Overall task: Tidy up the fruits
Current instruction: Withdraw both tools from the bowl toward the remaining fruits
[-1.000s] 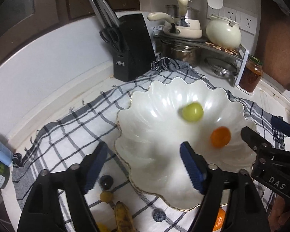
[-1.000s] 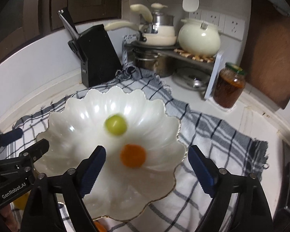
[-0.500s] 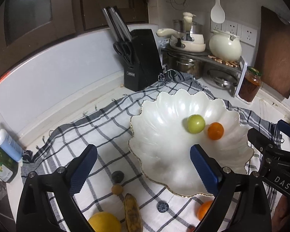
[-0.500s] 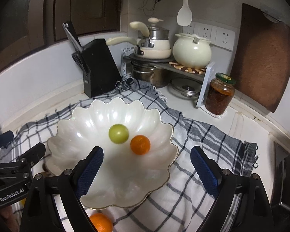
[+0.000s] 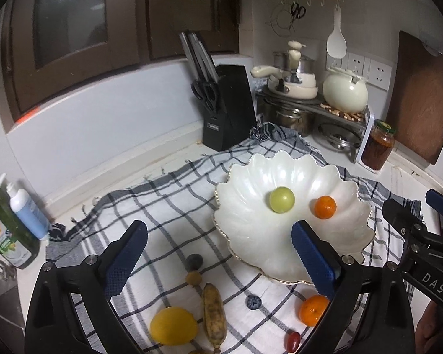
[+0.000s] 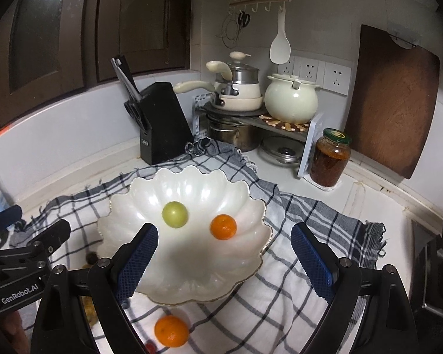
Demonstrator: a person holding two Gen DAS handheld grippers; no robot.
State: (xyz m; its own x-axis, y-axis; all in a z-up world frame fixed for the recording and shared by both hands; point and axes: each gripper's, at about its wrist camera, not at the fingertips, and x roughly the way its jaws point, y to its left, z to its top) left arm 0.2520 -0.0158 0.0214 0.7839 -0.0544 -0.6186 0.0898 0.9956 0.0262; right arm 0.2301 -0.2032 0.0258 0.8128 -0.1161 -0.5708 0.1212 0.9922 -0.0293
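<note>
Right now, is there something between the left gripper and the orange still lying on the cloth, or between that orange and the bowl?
Nothing visible blocks it. The left gripper is open and empty, and the orange lies free on the checked cloth, just outside the bowl's rim. The nearby blueberry and small red fruit lie aside.

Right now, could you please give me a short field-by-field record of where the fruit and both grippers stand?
bowl: white scalloped bowl on the checked cloth
in bowl: green fruit, orange, apart
on cloth: second orange, lemon, banana, blueberry, small red fruit, two small dark fruits
left gripper: open, has just been opening, nothing between the jaws
right gripper: open, empty, above the bowl's near rim
</note>
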